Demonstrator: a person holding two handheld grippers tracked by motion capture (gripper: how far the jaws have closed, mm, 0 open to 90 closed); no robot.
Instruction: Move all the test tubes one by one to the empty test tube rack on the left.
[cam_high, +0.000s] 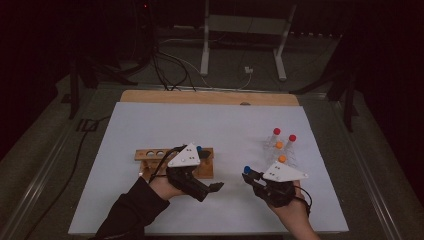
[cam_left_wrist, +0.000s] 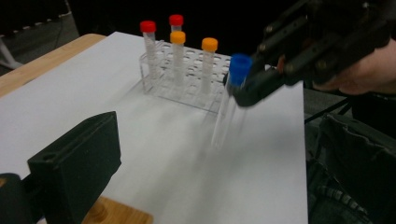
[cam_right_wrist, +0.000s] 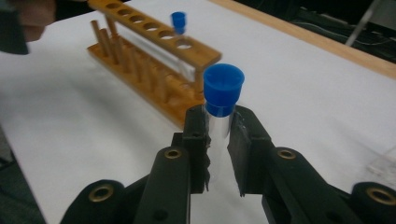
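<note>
My right gripper (cam_right_wrist: 217, 122) is shut on a clear test tube with a blue cap (cam_right_wrist: 224, 88), held upright just below the cap. In the high view that tube (cam_high: 246, 170) hangs over the white sheet, right of the wooden rack (cam_high: 175, 161). A second blue-capped tube (cam_high: 199, 148) stands in the wooden rack's right end. My left gripper (cam_high: 216, 187) hovers in front of the rack's right end. One of its fingers (cam_left_wrist: 74, 163) shows at the far left of the left gripper view, with nothing beside it. That view also has the right gripper (cam_left_wrist: 247, 91) carrying the tube (cam_left_wrist: 231, 100).
A clear plastic rack (cam_high: 280, 152) at the right holds two red-capped and two orange-capped tubes. The white sheet (cam_high: 150, 125) covers a wooden table. Table legs and cables lie on the floor beyond the far edge.
</note>
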